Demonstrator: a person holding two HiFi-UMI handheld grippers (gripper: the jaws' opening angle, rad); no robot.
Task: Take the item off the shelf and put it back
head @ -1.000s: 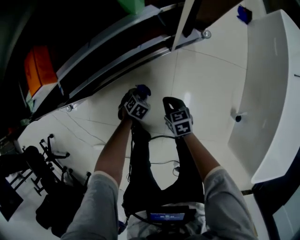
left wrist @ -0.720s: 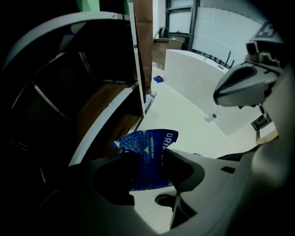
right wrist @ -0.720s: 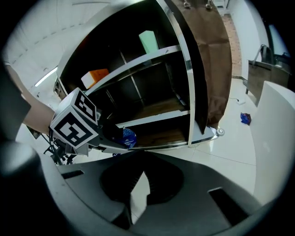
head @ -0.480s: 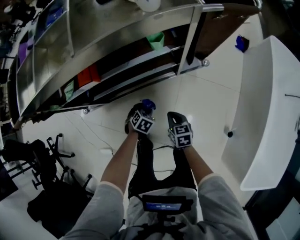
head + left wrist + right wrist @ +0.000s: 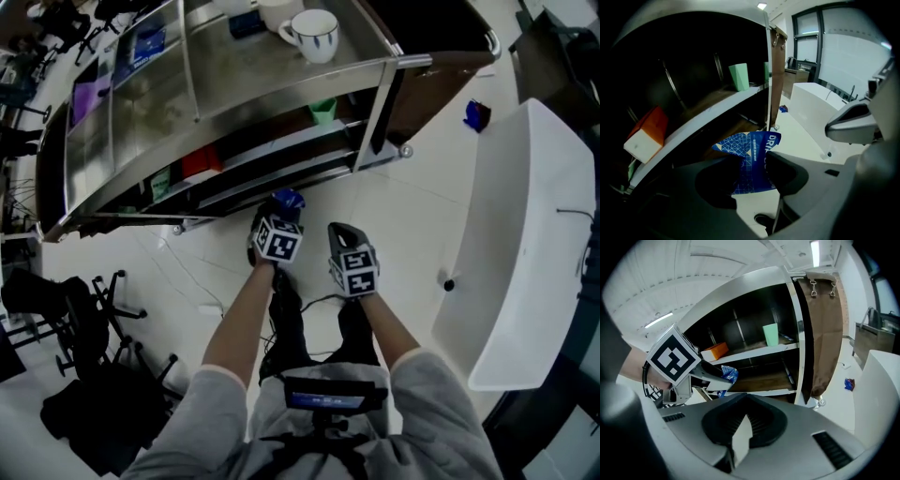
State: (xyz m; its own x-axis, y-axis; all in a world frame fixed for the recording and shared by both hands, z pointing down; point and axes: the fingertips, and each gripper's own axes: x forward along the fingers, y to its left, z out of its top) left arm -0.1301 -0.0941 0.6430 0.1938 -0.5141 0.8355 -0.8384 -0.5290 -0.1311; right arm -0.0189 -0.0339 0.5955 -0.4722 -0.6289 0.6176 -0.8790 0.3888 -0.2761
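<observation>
A crumpled blue packet [image 5: 752, 161] with white print is pinched between the two dark jaws of my left gripper [image 5: 750, 171]. In the head view that gripper [image 5: 281, 211] hovers over the floor just in front of the steel shelf rack [image 5: 281, 84], with the blue packet [image 5: 287, 200] poking out at its tip. My right gripper [image 5: 345, 234] is beside it on the right, shut and empty. From the right gripper [image 5: 740, 439] I see the left gripper's marker cube [image 5: 672, 359] and the packet [image 5: 727, 376] ahead of the shelves.
A green cup [image 5: 739, 76] and an orange-and-white box [image 5: 649, 131] stand on a middle shelf. A white mug [image 5: 316, 34] sits on the rack's top. A long white counter [image 5: 525, 234] runs along the right. A small blue object [image 5: 476, 114] lies on the floor. Dark stands [image 5: 84, 319] crowd the left.
The head view has tilted up, so the rack's top with the mug now shows. Both grippers stay side by side, the left still gripping the blue packet.
</observation>
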